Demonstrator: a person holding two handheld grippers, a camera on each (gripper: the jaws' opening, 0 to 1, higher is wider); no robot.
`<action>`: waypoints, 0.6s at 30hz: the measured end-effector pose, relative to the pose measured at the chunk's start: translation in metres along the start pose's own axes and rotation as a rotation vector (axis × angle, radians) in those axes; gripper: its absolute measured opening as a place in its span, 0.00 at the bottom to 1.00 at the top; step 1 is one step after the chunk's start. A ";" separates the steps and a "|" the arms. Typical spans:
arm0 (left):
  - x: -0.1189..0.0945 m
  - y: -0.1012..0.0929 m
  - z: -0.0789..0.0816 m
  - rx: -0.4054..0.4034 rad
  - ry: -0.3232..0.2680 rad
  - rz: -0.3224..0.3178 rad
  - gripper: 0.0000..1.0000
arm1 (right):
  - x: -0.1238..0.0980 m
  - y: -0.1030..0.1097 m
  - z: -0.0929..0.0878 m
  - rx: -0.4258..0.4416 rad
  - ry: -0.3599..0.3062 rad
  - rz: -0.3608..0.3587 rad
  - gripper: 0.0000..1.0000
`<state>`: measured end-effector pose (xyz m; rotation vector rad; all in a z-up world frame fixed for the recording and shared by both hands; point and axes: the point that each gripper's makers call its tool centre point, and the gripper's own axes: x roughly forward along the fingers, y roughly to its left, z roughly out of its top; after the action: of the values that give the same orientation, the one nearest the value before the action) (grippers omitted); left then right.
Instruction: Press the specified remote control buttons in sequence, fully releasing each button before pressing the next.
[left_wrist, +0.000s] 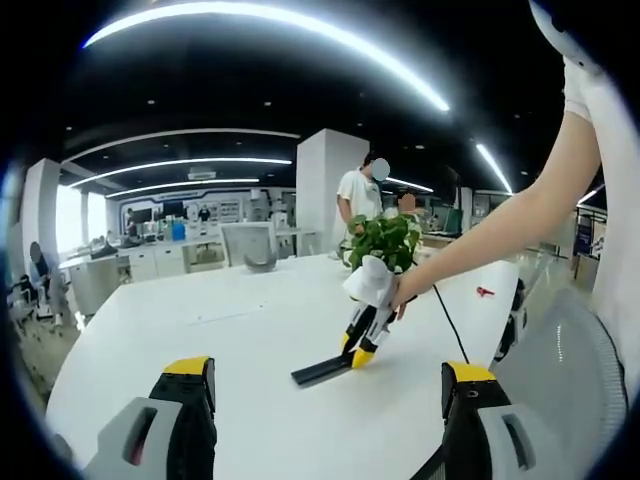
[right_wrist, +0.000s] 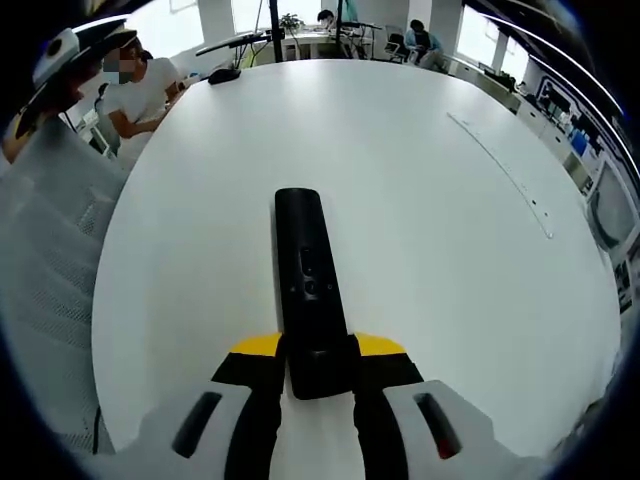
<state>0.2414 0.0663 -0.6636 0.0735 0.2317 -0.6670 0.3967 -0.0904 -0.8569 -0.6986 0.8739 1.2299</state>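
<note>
A slim black remote (right_wrist: 306, 270) lies lengthwise on the white table (right_wrist: 450, 260), buttons facing up. My right gripper (right_wrist: 318, 350) is shut on its near end, one yellow-tipped jaw on each side. In the left gripper view, the right gripper (left_wrist: 361, 342) comes down from a person's hand, and the remote (left_wrist: 320, 370) sticks out of it flat on the table (left_wrist: 200, 330). My left gripper (left_wrist: 329, 372) hovers over the table's near side, well short of the remote. Its jaws stand wide apart with nothing between them.
A potted green plant (left_wrist: 384, 243) in white wrap stands just behind the right gripper. A thin black cable (left_wrist: 450, 320) runs across the table. A grey mesh chair (right_wrist: 50, 260) sits at the table's edge. People stand and sit at desks further back.
</note>
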 end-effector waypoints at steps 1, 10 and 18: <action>0.000 0.000 0.000 -0.001 0.000 0.000 0.98 | 0.000 -0.001 0.000 0.000 0.000 0.000 0.25; 0.000 0.001 0.000 -0.001 0.002 0.001 0.98 | 0.001 -0.005 0.000 0.002 0.003 -0.001 0.25; 0.001 0.001 -0.002 0.000 0.007 -0.002 0.98 | 0.000 -0.006 0.000 0.006 0.000 -0.004 0.25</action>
<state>0.2426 0.0670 -0.6653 0.0758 0.2382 -0.6685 0.4026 -0.0911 -0.8570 -0.6949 0.8752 1.2239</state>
